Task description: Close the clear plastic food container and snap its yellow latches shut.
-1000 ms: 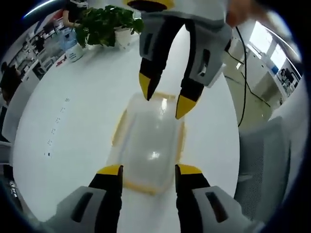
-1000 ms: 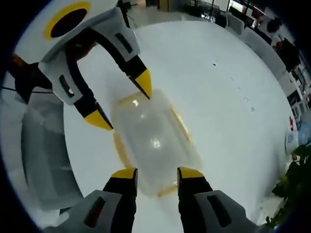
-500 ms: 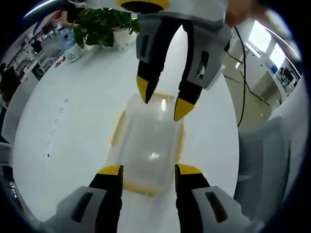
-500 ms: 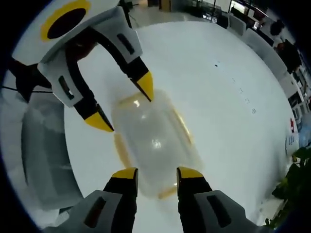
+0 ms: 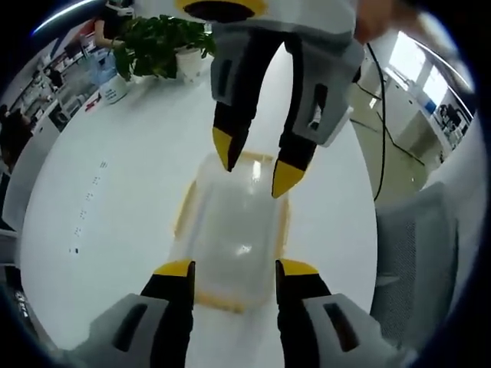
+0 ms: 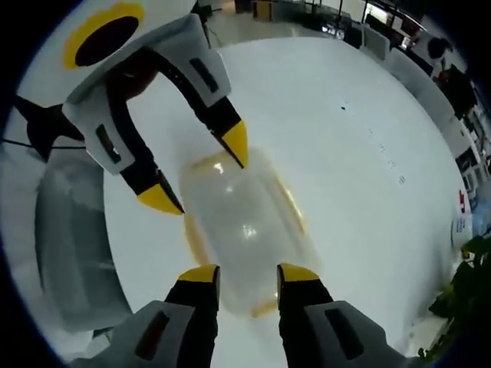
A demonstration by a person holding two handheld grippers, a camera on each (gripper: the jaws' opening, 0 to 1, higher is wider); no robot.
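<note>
The light, slippery clear box (image 5: 234,230) on the table (image 5: 115,199) is best pressed at its yellow latches (image 5: 186,205) by both wide-apart claws, the left claw (image 5: 234,267) and the right claw (image 6: 248,274).

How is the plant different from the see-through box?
The plant is green and leafy, standing in a white pot at the table's far edge; the container is clear with yellow trim, lying low between the two claws. The plant is far from the claws; the container sits right beneath them. Both rest on the white table.
</note>
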